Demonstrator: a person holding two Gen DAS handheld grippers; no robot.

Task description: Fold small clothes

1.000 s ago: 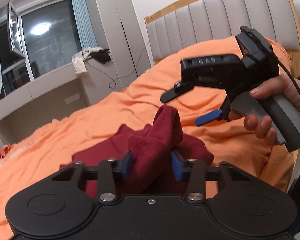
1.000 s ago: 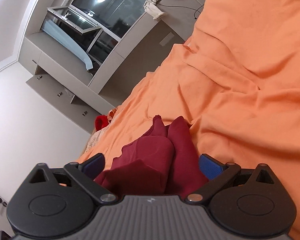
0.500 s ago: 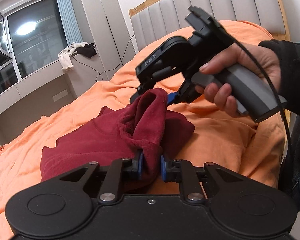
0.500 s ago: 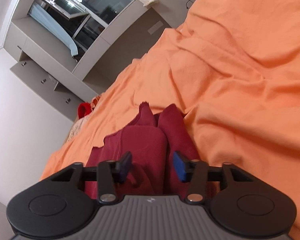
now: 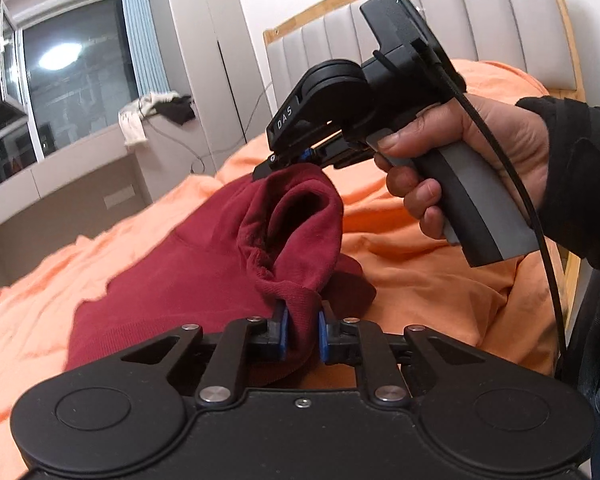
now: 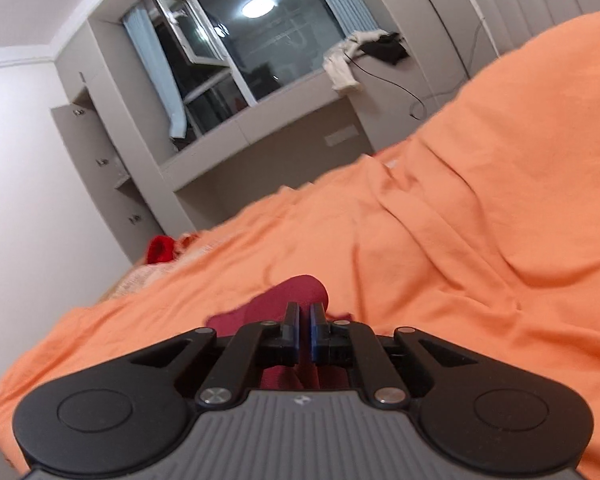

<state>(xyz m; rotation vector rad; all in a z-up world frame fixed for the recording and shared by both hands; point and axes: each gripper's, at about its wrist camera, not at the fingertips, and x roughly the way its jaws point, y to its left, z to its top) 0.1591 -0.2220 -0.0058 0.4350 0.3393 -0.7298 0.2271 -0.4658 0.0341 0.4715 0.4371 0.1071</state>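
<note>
A dark red garment (image 5: 204, 264) lies partly bunched on the orange bed sheet (image 5: 440, 276). My left gripper (image 5: 302, 332) is shut on a fold of its near edge. My right gripper (image 5: 288, 162), held in a hand, is shut on the top of a raised fold and lifts it off the bed. In the right wrist view the right gripper (image 6: 304, 332) has its blue pads nearly together on the red garment (image 6: 292, 294), most of which is hidden under the gripper.
A grey padded headboard (image 5: 480, 12) with a wooden frame stands behind the bed. A window ledge (image 5: 80, 152) with a white and black cloth pile (image 5: 156, 112) is at the back left. A bright red cloth (image 6: 160, 248) lies at the bed's far end.
Both grippers closed on the red garment, one after the other. The right gripper has lifted its fold upward, and the garment now stretches between the two grippers.
</note>
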